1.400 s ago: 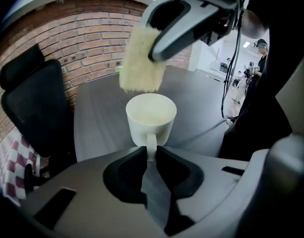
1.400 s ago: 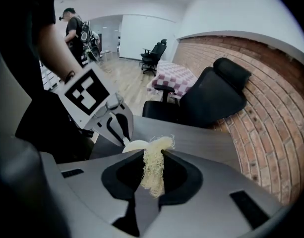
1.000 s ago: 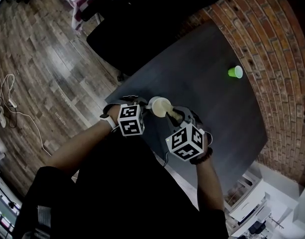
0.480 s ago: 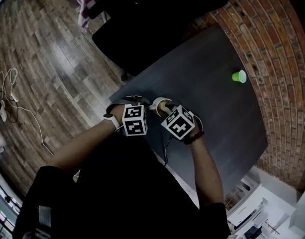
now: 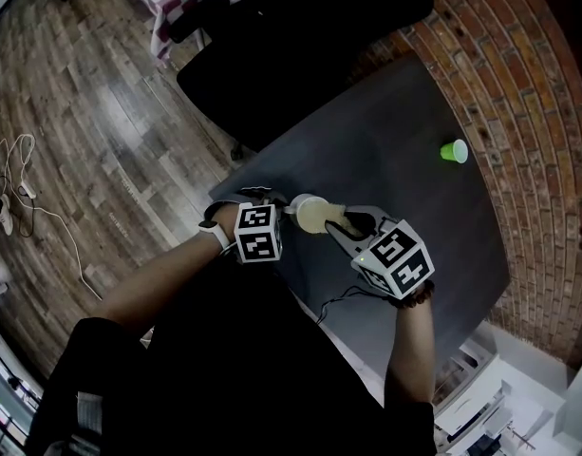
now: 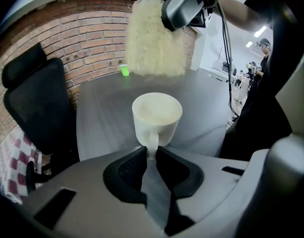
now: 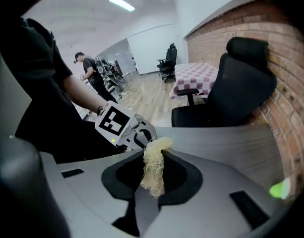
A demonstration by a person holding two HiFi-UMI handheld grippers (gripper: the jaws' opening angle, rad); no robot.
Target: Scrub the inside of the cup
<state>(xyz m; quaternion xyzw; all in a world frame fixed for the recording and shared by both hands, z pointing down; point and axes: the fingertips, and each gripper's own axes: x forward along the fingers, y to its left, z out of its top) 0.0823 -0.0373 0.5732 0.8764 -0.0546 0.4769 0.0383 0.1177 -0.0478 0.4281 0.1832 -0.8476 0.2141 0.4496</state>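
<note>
We are pinching the handle of the white cup with the left gripper, its jaws pressing on the handle from both sides. The cup is sitting upright, mouth up, by the edge of the tabletop nearest us. We cannot tell whether its base is resting on the surface. The left gripper is keeping the place it had a second ago.

With the right gripper we are clamping a pale, stringy scrubber, which is sticking out past the jaw tips. Half a second ago this gripper's marker cube was covering the cup, close against the left cube. Now the right gripper is standing off to the right and the cup's mouth is showing whole. From the left gripper view, the scrubber is hanging above the cup, clear of its rim.

A small green cup is standing well away, near the edge by the brick wall
</note>
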